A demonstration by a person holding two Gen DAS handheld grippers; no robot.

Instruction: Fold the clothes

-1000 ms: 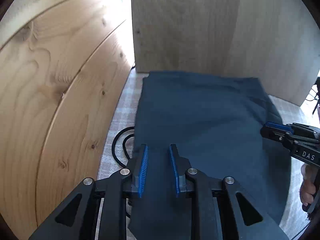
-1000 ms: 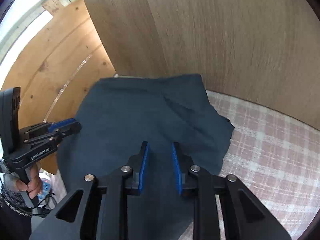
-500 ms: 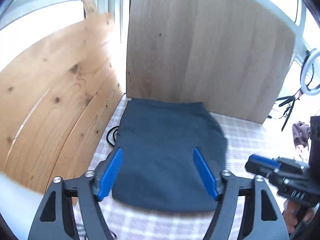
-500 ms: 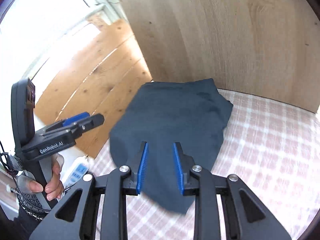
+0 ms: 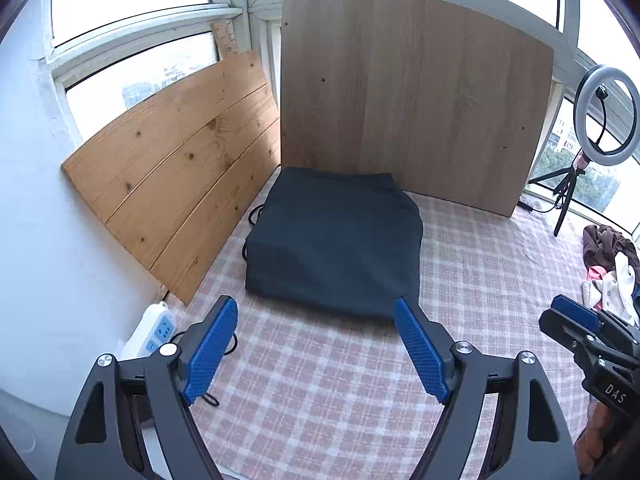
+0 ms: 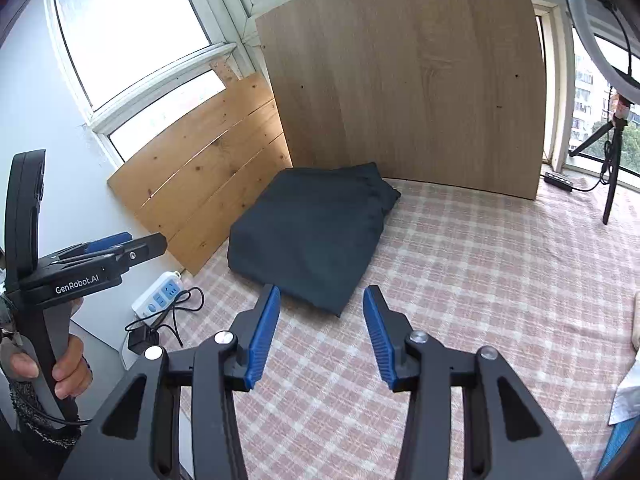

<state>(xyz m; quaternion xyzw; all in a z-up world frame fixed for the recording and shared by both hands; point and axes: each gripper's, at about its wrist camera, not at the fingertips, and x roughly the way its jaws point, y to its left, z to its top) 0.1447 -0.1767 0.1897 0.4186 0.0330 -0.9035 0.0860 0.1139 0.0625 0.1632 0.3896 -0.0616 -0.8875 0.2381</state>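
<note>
Ahead, the folded dark garment (image 5: 334, 240) lay far-left on the checked tabletop (image 5: 480, 264), clear of both tools. Left hand-held gripper (image 5: 316, 346) stood nearer, jaws apart and empty; right hand-held gripper (image 6: 320, 334) likewise.

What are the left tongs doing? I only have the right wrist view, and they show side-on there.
Observer: The left tongs are wide open and hold nothing; the folded dark blue garment lies free.
Operator: Any more clothes to fold?
Observer: Yes, a loose heap of brown, white and pink clothes lies on the pink checked cloth, to the right of the garment.
</note>
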